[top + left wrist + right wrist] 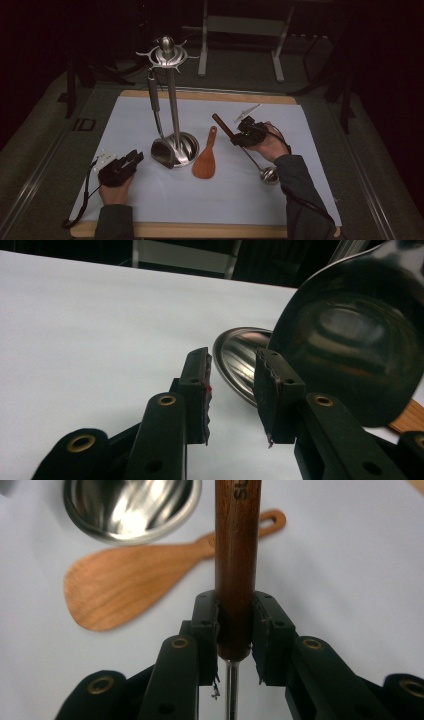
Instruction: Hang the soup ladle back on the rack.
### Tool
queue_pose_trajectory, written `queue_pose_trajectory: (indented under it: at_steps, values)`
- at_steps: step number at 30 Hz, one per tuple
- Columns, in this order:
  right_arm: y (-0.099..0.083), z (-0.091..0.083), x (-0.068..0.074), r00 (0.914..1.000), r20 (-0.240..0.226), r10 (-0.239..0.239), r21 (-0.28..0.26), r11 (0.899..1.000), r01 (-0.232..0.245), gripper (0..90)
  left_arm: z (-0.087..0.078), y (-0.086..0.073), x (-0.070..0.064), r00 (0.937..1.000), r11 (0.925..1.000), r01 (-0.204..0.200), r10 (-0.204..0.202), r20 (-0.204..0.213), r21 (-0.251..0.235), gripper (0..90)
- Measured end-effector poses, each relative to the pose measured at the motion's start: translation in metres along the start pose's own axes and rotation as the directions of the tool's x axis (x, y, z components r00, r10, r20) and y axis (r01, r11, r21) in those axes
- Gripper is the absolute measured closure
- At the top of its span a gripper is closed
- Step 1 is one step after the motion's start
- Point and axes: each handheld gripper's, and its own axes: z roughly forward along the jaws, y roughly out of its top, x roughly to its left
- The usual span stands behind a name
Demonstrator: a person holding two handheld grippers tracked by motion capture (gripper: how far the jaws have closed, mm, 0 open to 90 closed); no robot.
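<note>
One wooden spatula (205, 161), two ladles (252, 155), one rack (171, 100)

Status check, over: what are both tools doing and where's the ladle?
Right tool shut on ladle at its wooden handle, bowl on the mat. Left tool open, idle near rack base. Wooden spatula lies between ladle and rack.

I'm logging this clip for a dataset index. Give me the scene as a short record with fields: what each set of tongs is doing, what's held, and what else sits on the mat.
right tongs: shut on the wooden handle of a ladle, its bowl low near the mat
left tongs: open, empty, low over the mat near the stand's base
utensil stand: upright, one utensil hanging from its top ring
wooden spatula: flat on the mat, untouched
surface: white mat on a wooden board
</note>
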Motion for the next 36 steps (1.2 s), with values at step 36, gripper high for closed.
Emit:
queue_pose_trajectory:
  at_steps: [36]
  values:
    - [0.038, -0.035, 0.048, 0.9867, -0.047, -0.156, -0.342, 0.93, 0.13, 74.3, 0.0, 0.0, 0.0, 1.0, 1.0, 0.002, -0.002, 0.0, 0.003, 67.6]
